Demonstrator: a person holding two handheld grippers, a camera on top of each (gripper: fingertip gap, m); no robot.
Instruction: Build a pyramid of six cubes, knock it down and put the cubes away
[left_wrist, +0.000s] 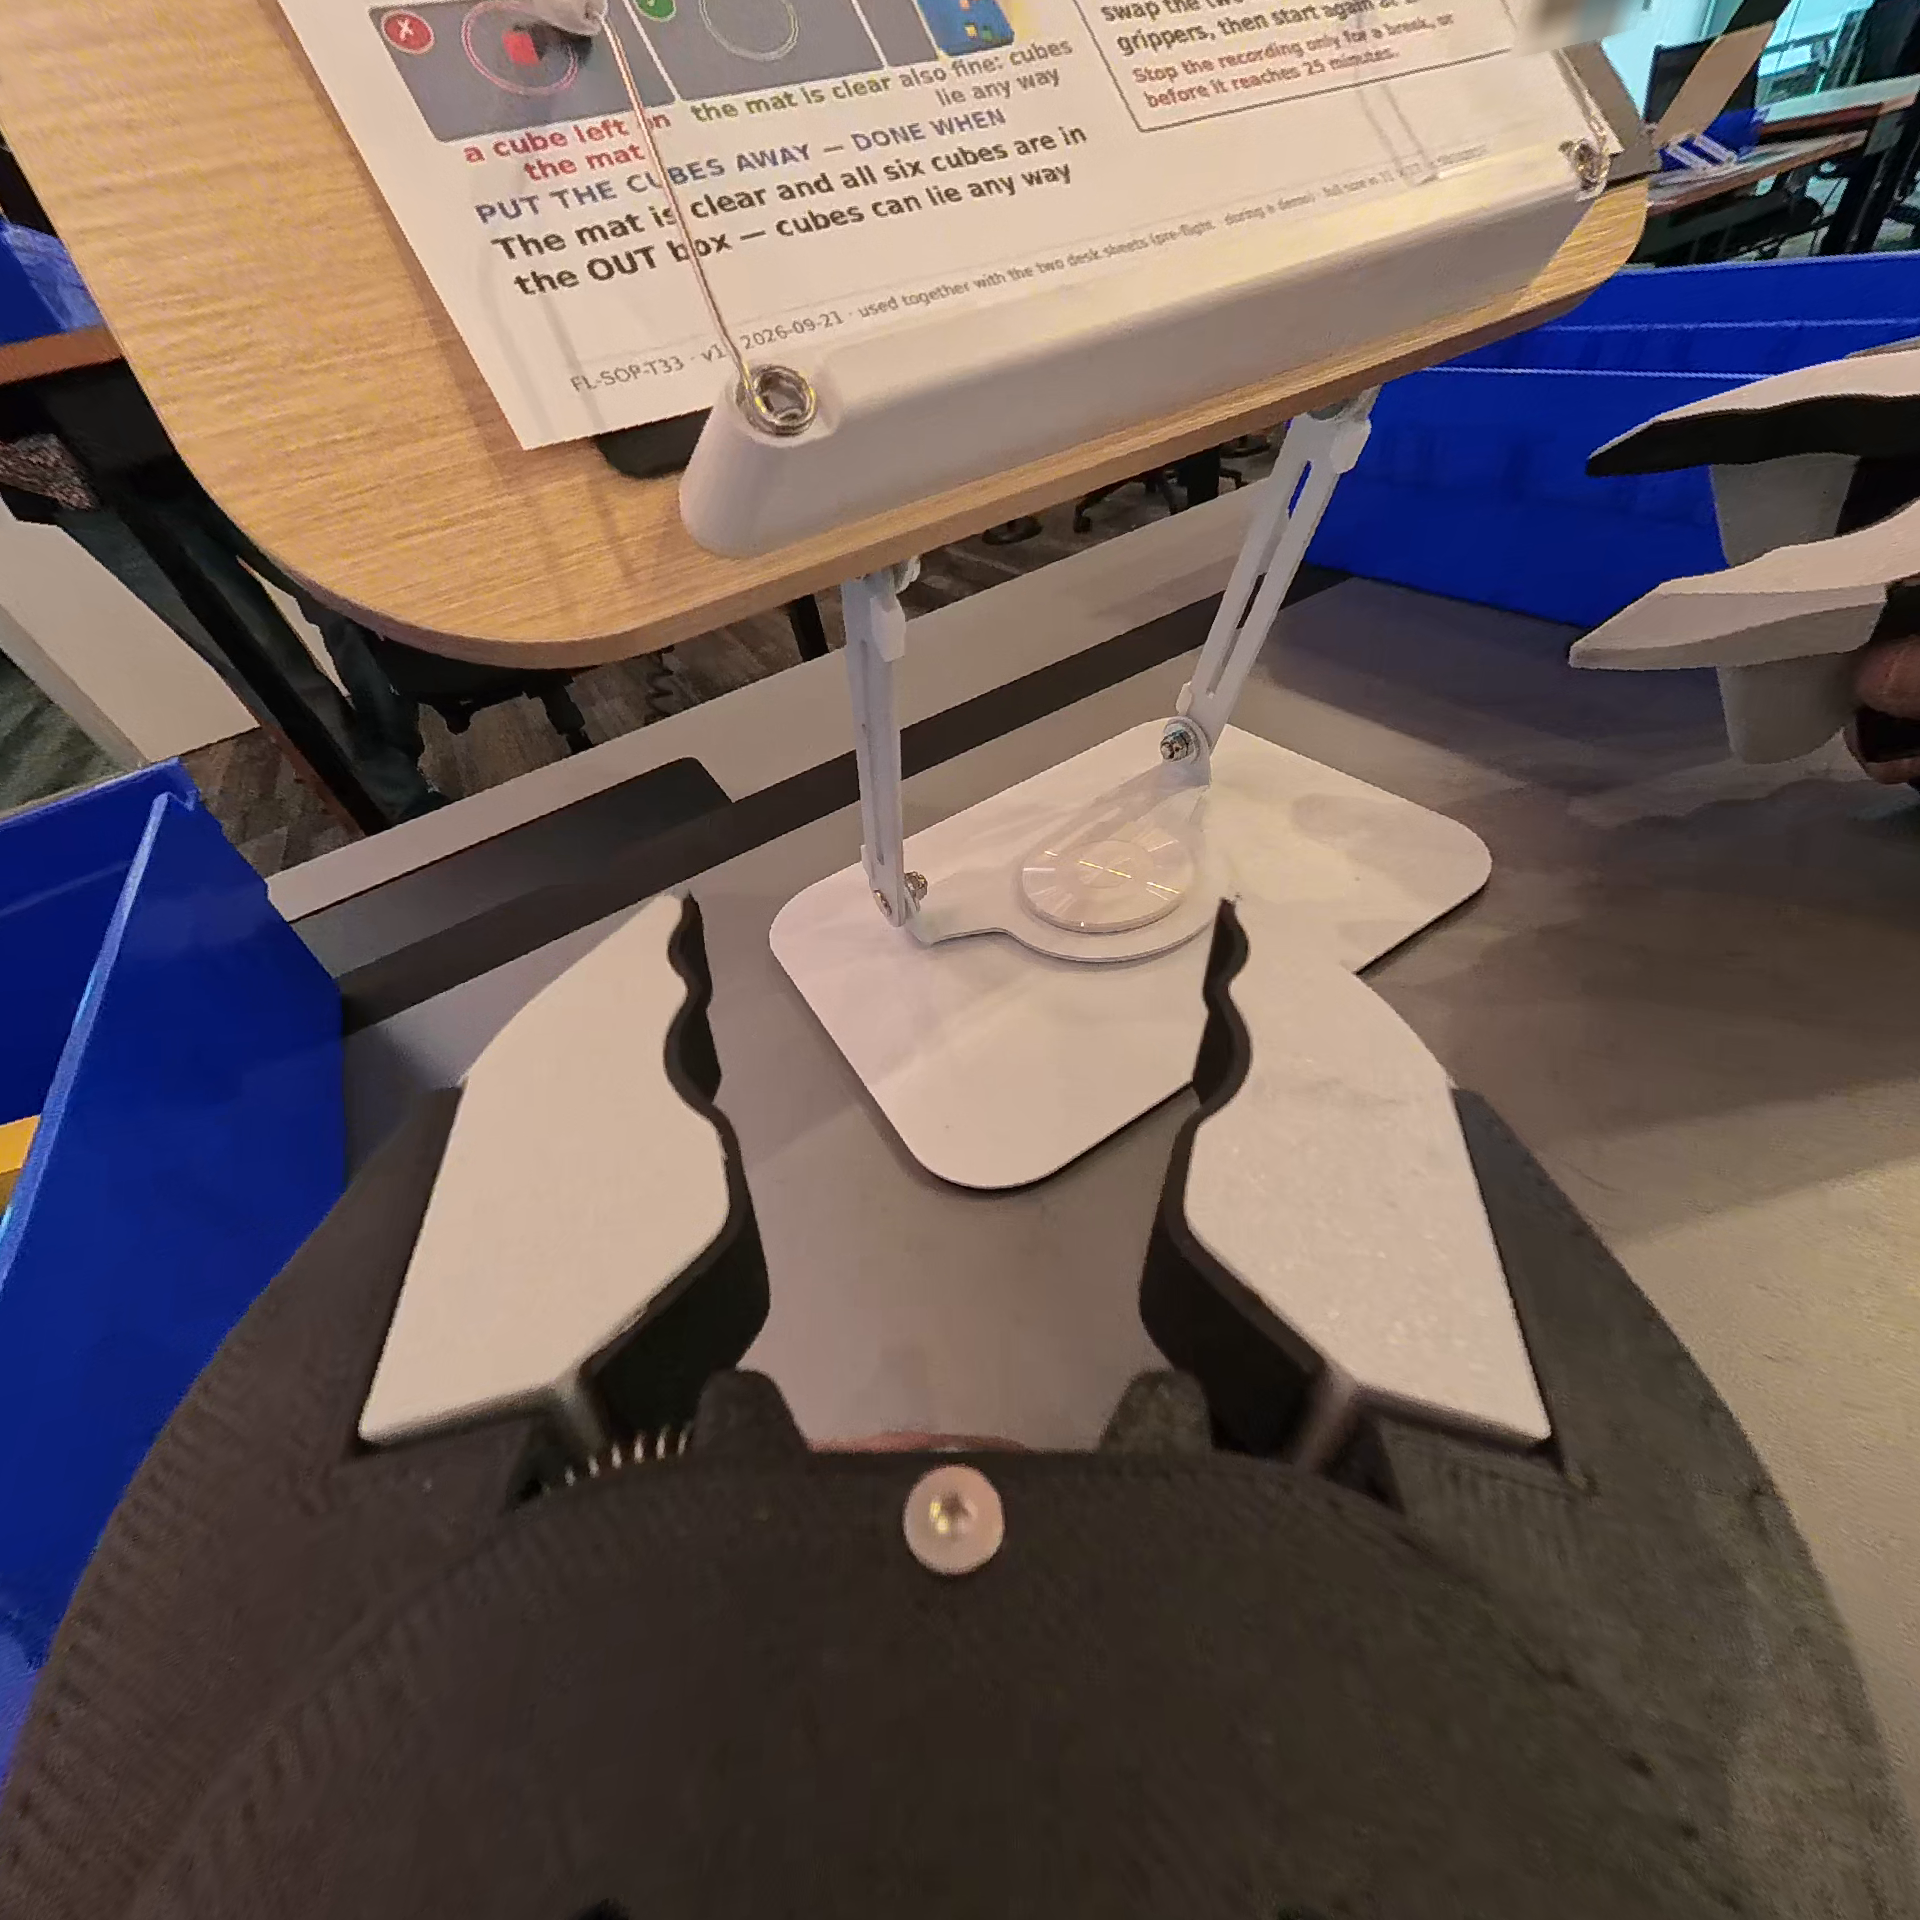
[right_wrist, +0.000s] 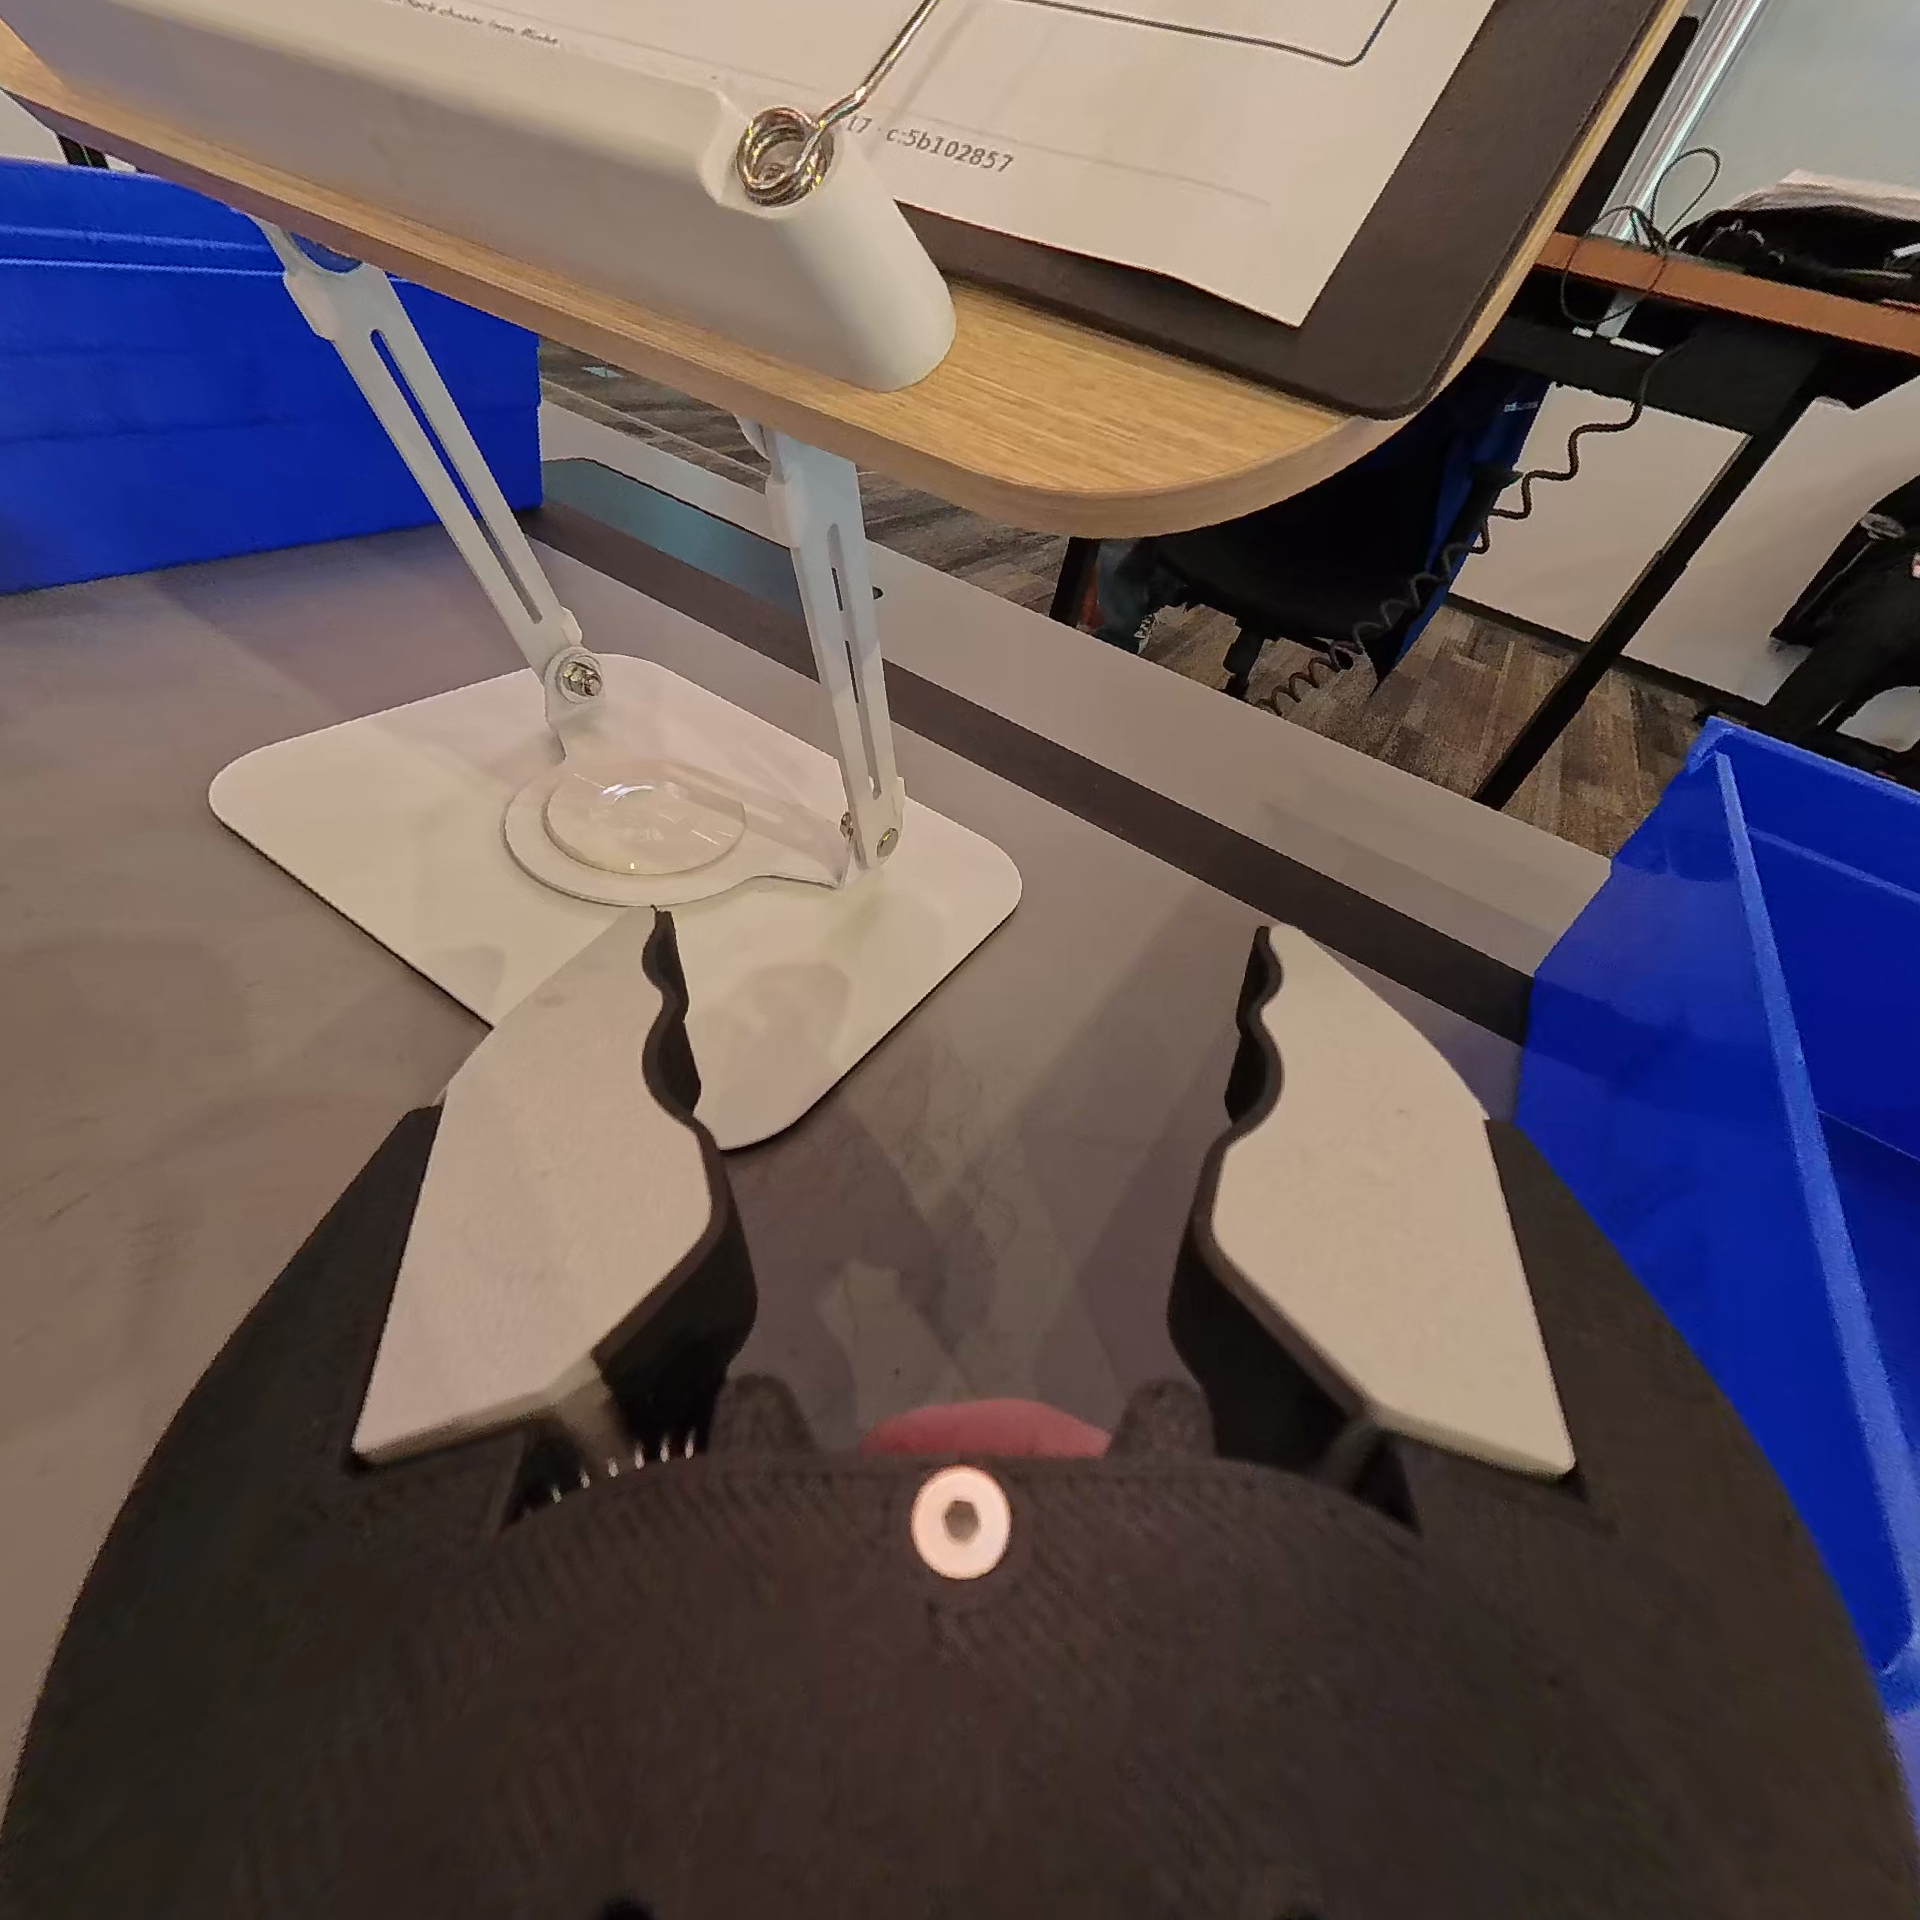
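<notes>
We hold both tools over the grey desk (left_wrist: 1662, 1091), each pointed at a document stand that fills the middle of both views. The left tool (left_wrist: 961, 914) has its jaws spread wide with nothing between them; we see only the desk surface and the stand's white base plate (left_wrist: 1039, 1081) in the gap. The right tool (right_wrist: 961, 925) is just as wide and just as empty, and it also shows at the right edge of the left wrist view, its jaws apart.

The stand is what blocks the way ahead. Its base plate lies flat on the desk, just beyond the fingertips of both tools, with a round disc (left_wrist: 1107, 883) at its centre. Two slotted white struts (right_wrist: 842, 644) rise from the plate and carry a tilted wooden board (left_wrist: 312, 416). A white ledge (left_wrist: 1091, 416) runs along the board's lower part, and a printed sheet (left_wrist: 831, 187) rests on it, held by a thin wire clip (left_wrist: 665, 187).

Blue bins sit on both sides of the desk. In the left wrist view one bin (left_wrist: 135, 1143) stands close at the left and another (left_wrist: 1558, 436) sits behind the stand to the right. In the right wrist view a bin (right_wrist: 1714, 1091) stands close at the right and another (right_wrist: 208, 395) lies farther back on the left.

We cannot see any of the six cubes in either view. Beyond the desk's far edge are other tables, chairs and a coiled cable (right_wrist: 1455, 582).
</notes>
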